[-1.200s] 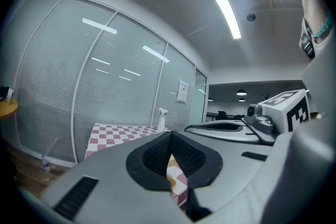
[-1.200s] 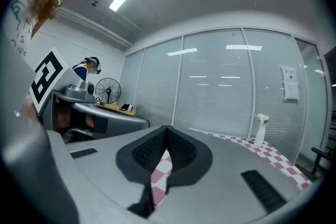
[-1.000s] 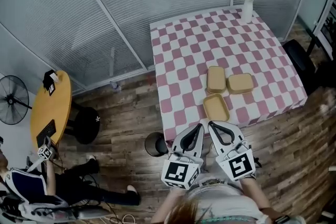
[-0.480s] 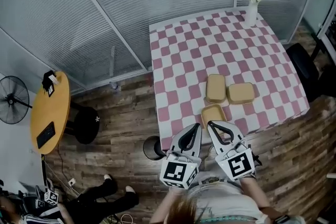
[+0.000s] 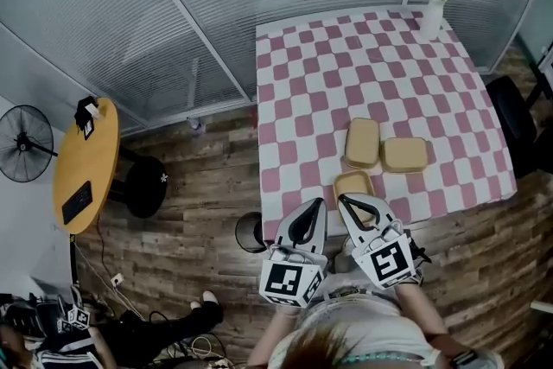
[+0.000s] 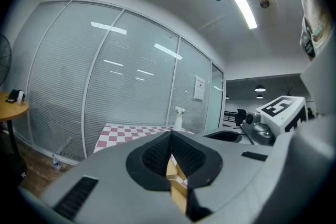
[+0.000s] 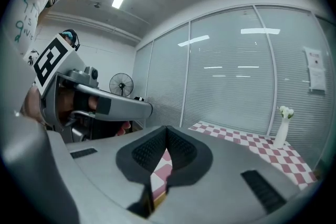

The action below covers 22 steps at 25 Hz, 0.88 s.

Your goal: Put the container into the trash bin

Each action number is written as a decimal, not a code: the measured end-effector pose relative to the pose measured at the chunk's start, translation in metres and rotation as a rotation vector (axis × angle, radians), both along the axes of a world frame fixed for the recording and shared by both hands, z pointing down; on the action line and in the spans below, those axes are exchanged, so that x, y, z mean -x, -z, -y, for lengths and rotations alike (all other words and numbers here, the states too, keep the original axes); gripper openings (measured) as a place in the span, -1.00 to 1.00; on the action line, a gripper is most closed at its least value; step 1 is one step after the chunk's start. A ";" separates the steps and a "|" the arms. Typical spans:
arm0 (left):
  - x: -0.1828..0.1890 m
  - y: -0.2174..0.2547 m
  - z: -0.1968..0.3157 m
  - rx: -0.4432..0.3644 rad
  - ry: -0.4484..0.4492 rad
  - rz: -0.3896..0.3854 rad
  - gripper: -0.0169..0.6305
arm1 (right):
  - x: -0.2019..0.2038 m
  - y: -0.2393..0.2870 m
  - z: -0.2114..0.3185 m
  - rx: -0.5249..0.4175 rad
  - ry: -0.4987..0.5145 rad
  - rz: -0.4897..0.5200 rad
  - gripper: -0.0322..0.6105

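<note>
The left tool (image 5: pixel 316 203) and right tool (image 5: pixel 343 199) both have their jaws pressed together on nothing. The black trash bin (image 5: pixel 251 232) stands on the floor beside them. Just ahead, a tan container (image 5: pixel 354 183) lies at the checked surface's (image 5: pixel 320 73) near edge, with two more containers (image 5: pixel 363 142) behind it and a white vase (image 5: pixel 432 0) at the far corner.

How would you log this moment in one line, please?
left gripper: shut, empty | right gripper: shut, empty | containers: three on table | trash bin: floor beside table
</note>
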State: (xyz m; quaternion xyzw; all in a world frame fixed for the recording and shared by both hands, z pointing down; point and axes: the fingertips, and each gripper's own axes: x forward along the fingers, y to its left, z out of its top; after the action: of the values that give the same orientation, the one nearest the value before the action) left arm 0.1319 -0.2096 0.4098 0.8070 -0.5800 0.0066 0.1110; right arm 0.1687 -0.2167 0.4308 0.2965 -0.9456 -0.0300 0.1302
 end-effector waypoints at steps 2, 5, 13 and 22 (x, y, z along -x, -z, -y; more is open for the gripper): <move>0.002 -0.001 0.001 0.008 0.002 -0.002 -0.93 | 0.002 -0.002 0.002 0.008 0.003 0.001 -0.92; 0.007 0.001 0.005 0.004 -0.012 -0.003 -0.93 | 0.007 -0.003 0.007 0.010 -0.008 -0.014 -0.92; 0.028 0.008 0.007 -0.002 -0.119 -0.002 -0.93 | 0.028 0.004 0.007 0.006 -0.113 -0.002 -0.92; 0.038 0.000 -0.001 0.017 -0.239 -0.008 -0.93 | 0.036 -0.020 0.005 0.042 -0.226 -0.044 -0.92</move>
State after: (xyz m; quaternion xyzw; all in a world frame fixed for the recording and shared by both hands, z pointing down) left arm 0.0943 -0.2091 0.4097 0.8694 -0.4792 0.0217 0.1184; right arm 0.1328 -0.2213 0.4507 0.3976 -0.9036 -0.0020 0.1596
